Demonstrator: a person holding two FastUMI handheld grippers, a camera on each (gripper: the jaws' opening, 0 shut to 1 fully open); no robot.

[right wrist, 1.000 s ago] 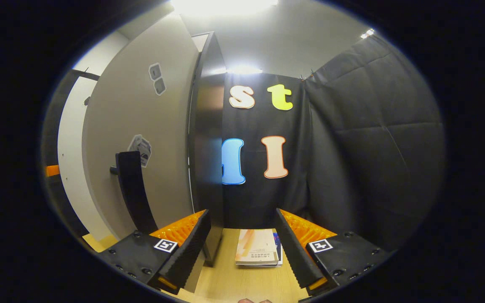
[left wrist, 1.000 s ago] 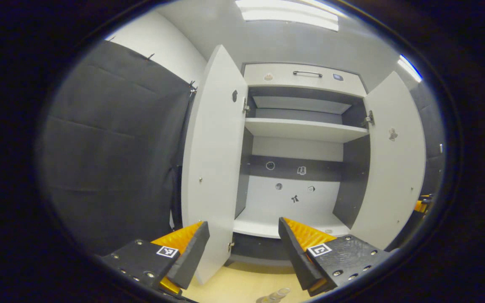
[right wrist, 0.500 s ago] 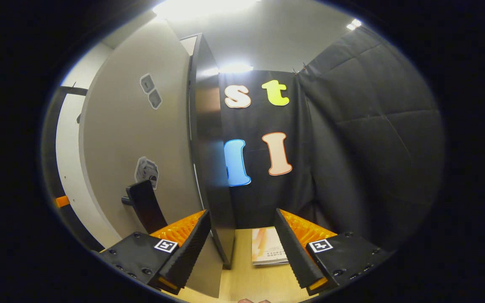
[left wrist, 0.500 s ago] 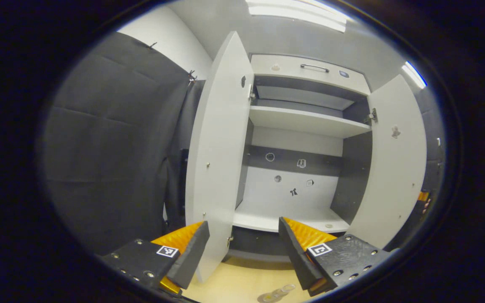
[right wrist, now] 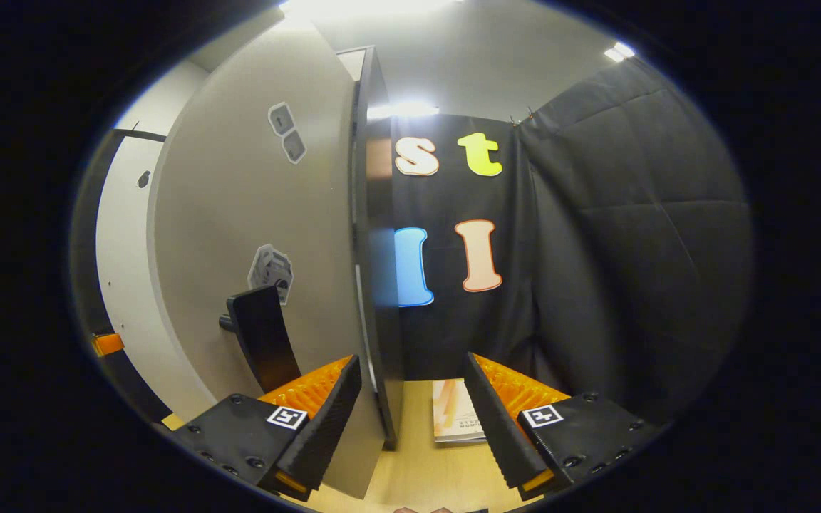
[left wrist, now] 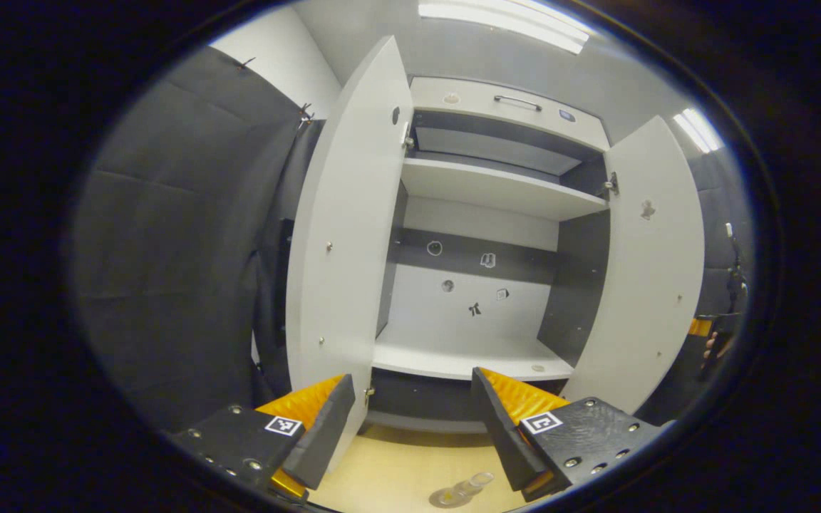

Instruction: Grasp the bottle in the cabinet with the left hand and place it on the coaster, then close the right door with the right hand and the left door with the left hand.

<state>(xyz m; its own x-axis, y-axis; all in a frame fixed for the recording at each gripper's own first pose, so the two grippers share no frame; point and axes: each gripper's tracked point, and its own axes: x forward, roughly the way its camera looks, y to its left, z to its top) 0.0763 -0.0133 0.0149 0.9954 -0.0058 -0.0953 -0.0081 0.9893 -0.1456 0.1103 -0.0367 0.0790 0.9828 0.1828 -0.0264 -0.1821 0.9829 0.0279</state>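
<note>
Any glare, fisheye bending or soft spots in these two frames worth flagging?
Left gripper view: the white ceiling light panel is bright, the straight edges of the white left cabinet door bow outward, and the clear plastic bottle looks small and soft. Right gripper view: the overhead light is blown out, and the dark edge of the right cabinet door reflects light.

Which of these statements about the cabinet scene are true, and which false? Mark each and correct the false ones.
1. Both cabinet doors stand open. True: the left door and right door are swung out.
2. A bottle stands on the lower shelf. False: the shelf is bare; the bottle is on the table.
3. The right gripper is shut. False: its fingers are apart, astride the door's edge.
4. The left gripper is open and holds nothing. True.
5. A booklet lies on the table. True.
</note>
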